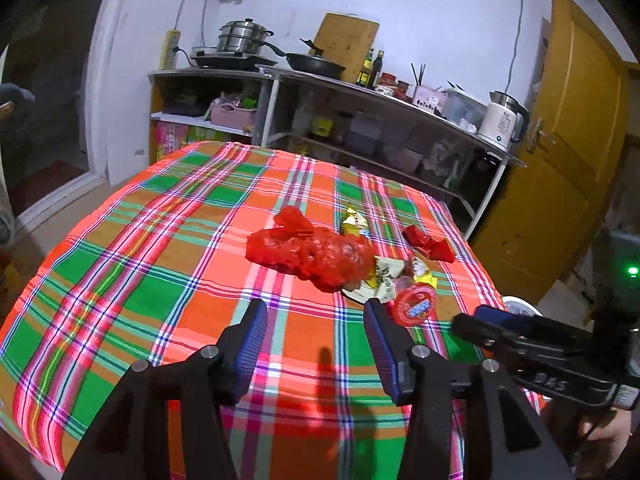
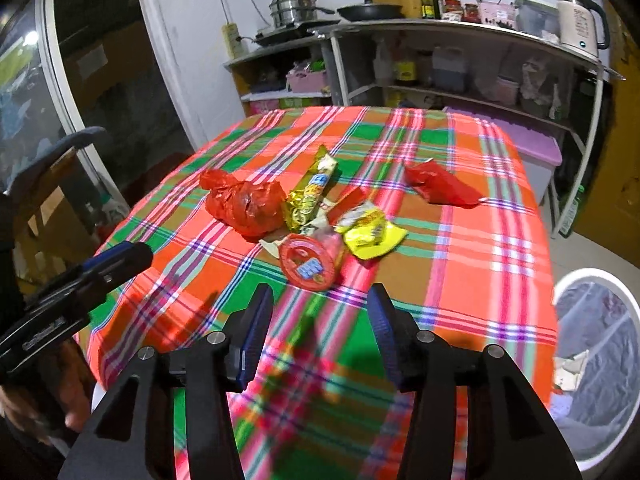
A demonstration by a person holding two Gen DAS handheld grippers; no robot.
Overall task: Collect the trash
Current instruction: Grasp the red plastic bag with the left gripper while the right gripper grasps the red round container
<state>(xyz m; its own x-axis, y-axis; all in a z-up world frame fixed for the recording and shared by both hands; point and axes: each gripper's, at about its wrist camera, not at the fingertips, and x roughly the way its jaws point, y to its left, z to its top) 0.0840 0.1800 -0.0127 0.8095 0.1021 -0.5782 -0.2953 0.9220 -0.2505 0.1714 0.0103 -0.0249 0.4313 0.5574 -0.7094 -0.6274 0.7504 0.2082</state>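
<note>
So, quick rundown of where things sit:

left gripper (image 1: 316, 322): jaws spread wide, nothing between them, low centre of the left wrist view, over bare plaid tablecloth (image 1: 140, 248)

right gripper (image 2: 318, 308): also spread and empty, low centre of its own view, pointing at the litter pile

trash pile: middle of both frames, on the cloth, all clumped together except one piece

red plastic bag (image 1: 312, 254): crumpled, thin film, basically weightless and floppy; I'd pinch a bunched-up fold near the top, flat spots will just slide

round red lid (image 2: 306, 266): nearest the right gripper, looks like a foil or plastic cup top, lying nearly flat, so probably needs catching by its raised edge

yellow wrapper (image 2: 374, 238): right of the lid, crinkly and light, easy to pinch at a loose corner

long snack wrapper (image 2: 314, 192): behind the lid, touching the red bag, slick printed foil, likely slippery

small red wrapper (image 2: 440, 184): off on its own, centre right, well apart from the pile

white bin (image 2: 592, 280): lower right edge of the right wrist view, beside the table, lined with a clear bag; there's some paper-looking scrap inside, hard to tell what exactly
</note>
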